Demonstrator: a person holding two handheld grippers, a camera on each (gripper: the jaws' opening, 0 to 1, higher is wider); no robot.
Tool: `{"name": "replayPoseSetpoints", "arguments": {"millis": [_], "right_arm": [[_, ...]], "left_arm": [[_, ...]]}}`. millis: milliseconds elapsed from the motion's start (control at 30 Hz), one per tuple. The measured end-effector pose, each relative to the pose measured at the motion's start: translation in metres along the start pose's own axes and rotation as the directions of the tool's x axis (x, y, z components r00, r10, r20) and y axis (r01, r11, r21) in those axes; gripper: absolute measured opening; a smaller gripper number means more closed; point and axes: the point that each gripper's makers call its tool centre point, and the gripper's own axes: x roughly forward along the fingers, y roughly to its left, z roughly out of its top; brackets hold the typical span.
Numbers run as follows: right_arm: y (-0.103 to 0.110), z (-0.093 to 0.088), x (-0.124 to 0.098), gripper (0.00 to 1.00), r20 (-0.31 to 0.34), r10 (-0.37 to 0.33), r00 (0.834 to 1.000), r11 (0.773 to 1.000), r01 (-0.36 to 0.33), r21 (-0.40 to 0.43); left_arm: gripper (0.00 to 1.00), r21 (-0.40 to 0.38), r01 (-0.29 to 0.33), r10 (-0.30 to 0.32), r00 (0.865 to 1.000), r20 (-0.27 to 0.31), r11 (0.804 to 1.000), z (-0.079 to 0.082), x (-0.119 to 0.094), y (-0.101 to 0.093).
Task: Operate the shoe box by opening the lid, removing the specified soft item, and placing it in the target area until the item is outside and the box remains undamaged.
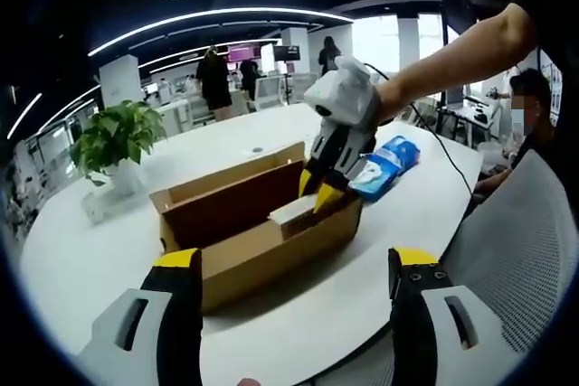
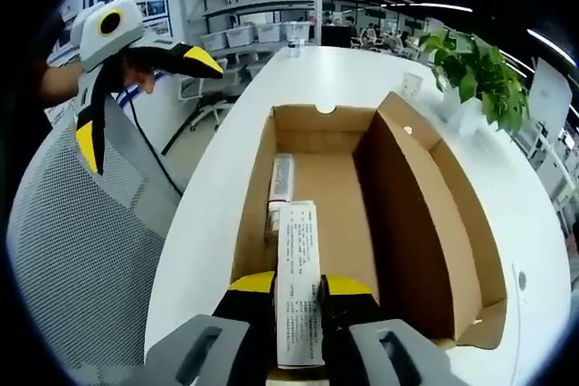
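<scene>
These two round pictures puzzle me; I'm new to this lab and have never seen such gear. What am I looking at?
A person holds a pair of hand-held tongs in each hand, and a small camera rides on each. The left gripper view looks across a white table at an open cardboard box. Its own left tongs, yellow-tipped, stand open at the bottom. The right tongs reach into the box and grip a flat white packet. A blue pack lies behind the box, and a potted plant stands to one side.

The right gripper view looks down into the same box: those tongs pinch the printed packet, and another item lies on the bottom. The left tongs hang open above a mesh chair.
</scene>
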Motion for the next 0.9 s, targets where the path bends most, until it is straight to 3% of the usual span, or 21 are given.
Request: {"name": "replayPoseSetpoints", "arguments": {"millis": [433,900], "right_arm": [[-0.003,0.032,-0.033,0.14,0.085,-0.042,0.995,0.999,0.044,-0.017],[-0.003,0.046,-0.057,0.14,0.088,-0.065,0.994,0.993,0.073,-0.090]], "left_arm": [[0.87,-0.013,0.000,0.001,1.000,0.010,1.000,0.001,0.000,-0.001],[0.88,-0.011,0.009,-0.009,1.000,0.005,1.000,0.000,0.000,-0.002]]}}
